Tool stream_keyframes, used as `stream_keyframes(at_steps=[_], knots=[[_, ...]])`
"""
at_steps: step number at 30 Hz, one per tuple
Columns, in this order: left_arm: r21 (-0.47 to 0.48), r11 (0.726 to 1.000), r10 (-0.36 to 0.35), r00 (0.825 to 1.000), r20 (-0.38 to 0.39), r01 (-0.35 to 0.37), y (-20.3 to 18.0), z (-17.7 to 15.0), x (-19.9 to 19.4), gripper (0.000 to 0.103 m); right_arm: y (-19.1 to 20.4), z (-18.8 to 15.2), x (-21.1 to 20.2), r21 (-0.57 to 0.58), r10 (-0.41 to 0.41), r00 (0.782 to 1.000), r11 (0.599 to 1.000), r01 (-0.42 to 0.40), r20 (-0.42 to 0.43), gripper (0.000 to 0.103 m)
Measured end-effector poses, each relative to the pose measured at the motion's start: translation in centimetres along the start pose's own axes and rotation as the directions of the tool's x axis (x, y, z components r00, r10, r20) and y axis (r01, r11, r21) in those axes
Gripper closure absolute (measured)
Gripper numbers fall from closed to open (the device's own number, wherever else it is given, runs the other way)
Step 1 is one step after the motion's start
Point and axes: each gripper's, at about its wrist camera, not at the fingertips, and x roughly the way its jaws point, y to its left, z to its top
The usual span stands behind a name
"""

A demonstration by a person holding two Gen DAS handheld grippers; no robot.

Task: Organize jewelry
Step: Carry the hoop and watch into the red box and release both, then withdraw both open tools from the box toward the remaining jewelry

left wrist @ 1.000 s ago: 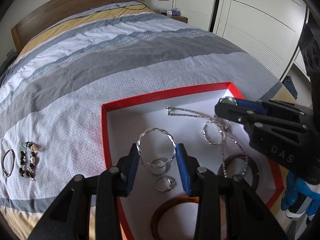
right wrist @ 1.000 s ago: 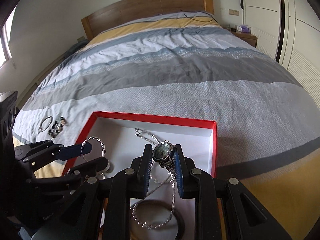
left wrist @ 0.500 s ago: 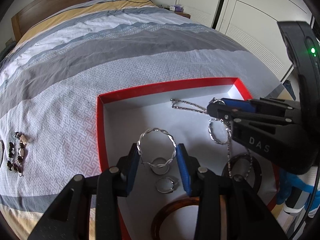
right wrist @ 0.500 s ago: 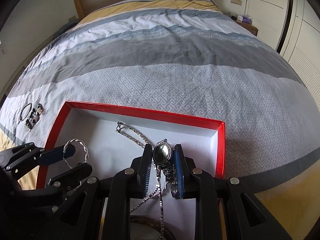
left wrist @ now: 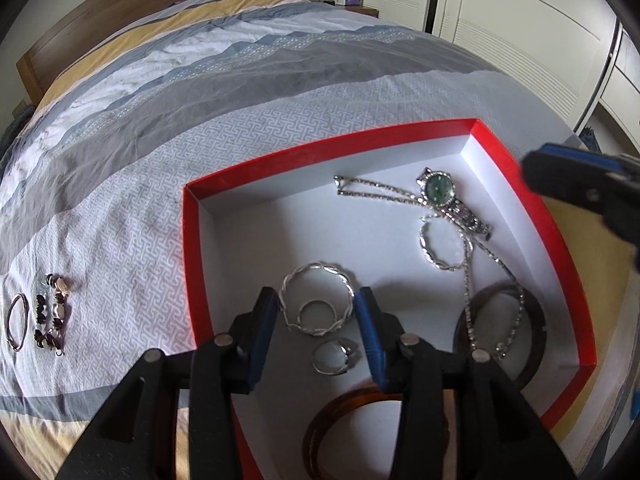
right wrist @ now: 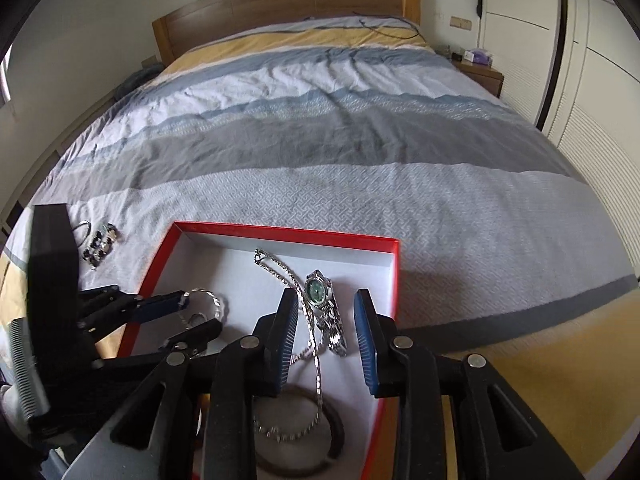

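A red box [left wrist: 192, 264] with a white floor lies on the bed. My left gripper [left wrist: 316, 308] holds a twisted silver bangle [left wrist: 344, 280] by its sides just over the box floor, and its jaws are opening slightly. A plain ring [left wrist: 318, 312] and a second ring [left wrist: 332, 356] lie beneath it. My right gripper [right wrist: 326, 300] is opening above a green-faced watch [right wrist: 318, 292]; its pads do not touch the watch. The watch [left wrist: 440, 190] rests on a silver chain [left wrist: 376, 194] in the far right corner. From the left wrist view, the right gripper [left wrist: 568, 184] hangs beyond the box rim.
Also in the box are a small twisted hoop [left wrist: 438, 244], a dark wooden bangle [left wrist: 536, 332] and an amber bangle [left wrist: 332, 420]. A thin bangle [left wrist: 18, 320] and a beaded bracelet [left wrist: 54, 312] lie on the striped bedspread to the left. Wardrobe doors [left wrist: 520, 40] stand on the right.
My right gripper let go of the watch, which now lies in the box on the chain, and drew back up and to the right. The left gripper stayed on the bangle.
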Motion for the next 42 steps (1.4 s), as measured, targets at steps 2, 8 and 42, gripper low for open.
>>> stream_keyframes(at_steps=[2, 8, 42], knots=[[0.000, 1.000, -0.005, 1.000, 0.000, 0.005, -0.3, 0.0, -0.6, 0.064, -0.2, -0.6, -1.8, 0.011, -0.008, 1.000, 1.000, 0.008, 0.011, 0.074], [0.023, 0.999, -0.047, 0.997, 0.057, 0.046, -1.8, -0.8, -5.4, 0.064, -0.4, -2.5, -6.7, 0.043, -0.029, 0.999, 0.999, 0.027, 0.038, 0.066], [-0.217, 0.976, 0.031, 0.964, 0.266, 0.029, 6.3, -18.7, -29.2, 0.064, 11.8, -11.3, -23.9, -0.035, 0.068, 0.980, 0.997, -0.063, 0.186, 0.058]])
